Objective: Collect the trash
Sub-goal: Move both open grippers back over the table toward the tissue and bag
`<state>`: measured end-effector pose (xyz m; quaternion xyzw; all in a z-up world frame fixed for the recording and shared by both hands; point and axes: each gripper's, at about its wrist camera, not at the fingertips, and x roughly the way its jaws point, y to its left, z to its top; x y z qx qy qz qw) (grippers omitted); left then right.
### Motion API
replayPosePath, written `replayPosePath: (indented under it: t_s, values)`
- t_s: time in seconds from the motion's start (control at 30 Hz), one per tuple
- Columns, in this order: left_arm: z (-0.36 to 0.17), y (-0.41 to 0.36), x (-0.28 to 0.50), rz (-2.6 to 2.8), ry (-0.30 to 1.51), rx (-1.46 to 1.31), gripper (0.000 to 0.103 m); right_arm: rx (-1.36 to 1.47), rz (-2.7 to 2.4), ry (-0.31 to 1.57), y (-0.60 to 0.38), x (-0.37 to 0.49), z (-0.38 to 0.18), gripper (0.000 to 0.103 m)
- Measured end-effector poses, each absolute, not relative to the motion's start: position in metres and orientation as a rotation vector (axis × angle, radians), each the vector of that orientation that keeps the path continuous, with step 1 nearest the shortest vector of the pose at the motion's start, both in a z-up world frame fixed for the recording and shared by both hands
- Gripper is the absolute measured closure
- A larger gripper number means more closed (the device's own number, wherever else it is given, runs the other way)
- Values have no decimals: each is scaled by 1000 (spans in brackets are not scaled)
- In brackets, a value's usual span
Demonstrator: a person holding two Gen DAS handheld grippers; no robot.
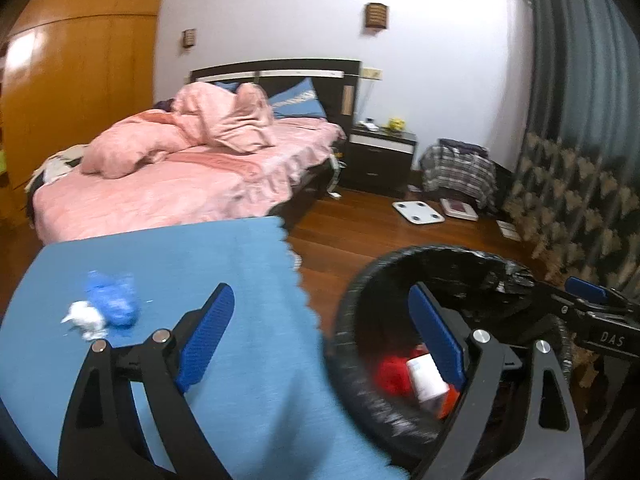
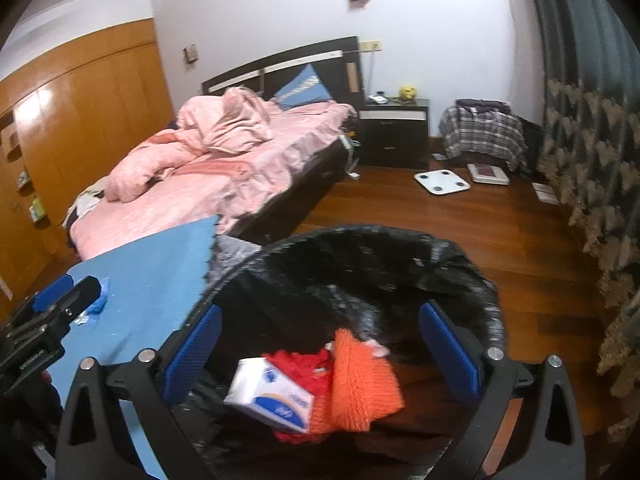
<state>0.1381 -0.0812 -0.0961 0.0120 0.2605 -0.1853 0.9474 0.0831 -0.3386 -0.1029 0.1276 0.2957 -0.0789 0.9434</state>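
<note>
Over the black-lined trash bin [image 2: 360, 264] the right gripper [image 2: 320, 356] hangs with its blue pads spread wide and nothing between them. Down inside the bin lie a white-and-blue tissue pack [image 2: 272, 396], an orange knobbly cloth [image 2: 364, 380] and something red [image 2: 304, 364] beneath them, all loose on the liner.

To the left of the bin sits a surface covered by a blue cloth [image 1: 192, 264]. The left gripper [image 1: 324, 336] straddles the bin's near-left rim, one pad over the cloth and the other over the bin's mouth; its jaws stand wide apart and hold nothing. On the cloth, further left, a crumpled white tissue [image 1: 84, 318] lies touching a crumpled blue wrapper [image 1: 114, 300], both well clear of either gripper.

Beyond the cloth stands a bed [image 1: 168, 184] with rumpled pink bedding, a dark nightstand [image 1: 380, 156] on its right, and a white bathroom scale [image 1: 418, 212] on the wooden floor [image 2: 460, 232]. Patterned curtains [image 2: 592, 184] hang along the right side.
</note>
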Motion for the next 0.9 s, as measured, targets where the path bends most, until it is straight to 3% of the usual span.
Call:
replayPosePath:
  t_s: [0.63, 0.9]
  values:
    - [-106, 89, 145, -24, 547, -15, 16, 123, 144, 605, -180, 154, -108, 6]
    - [-128, 126, 177, 35, 589, -30, 16, 88, 188, 648, -129, 193, -129, 6]
